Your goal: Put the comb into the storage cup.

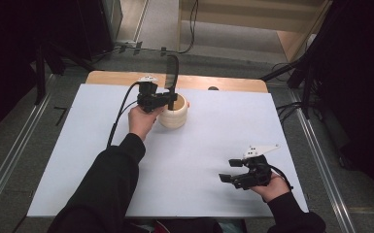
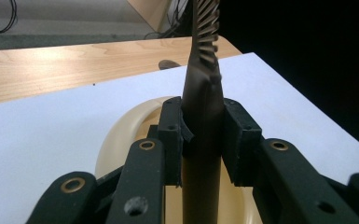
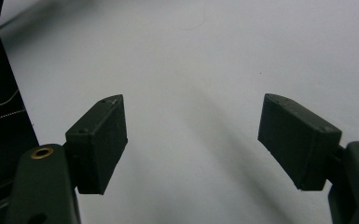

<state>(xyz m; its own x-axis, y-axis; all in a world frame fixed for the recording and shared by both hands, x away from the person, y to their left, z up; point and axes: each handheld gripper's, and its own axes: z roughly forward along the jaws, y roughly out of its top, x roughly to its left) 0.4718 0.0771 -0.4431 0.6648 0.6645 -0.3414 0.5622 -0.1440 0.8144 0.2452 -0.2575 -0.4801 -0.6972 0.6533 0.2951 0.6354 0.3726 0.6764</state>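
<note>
**Comb going into the cream pot**

The dark comb (image 1: 173, 73) stands upright, upper middle of frame, handle end inside the cream pot (image 1: 174, 118). The left gripper (image 1: 167, 101) is clamped tight on its handle. The pot sits near the white board's (image 1: 209, 145) far edge. Tons of bare board around. The right gripper (image 1: 234, 171), lower right, gapes wide, holding nothing.

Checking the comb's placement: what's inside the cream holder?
The comb handle, clamped by the left gripper, stands in the holder; its lower end and the holder's bottom are hidden.
</note>
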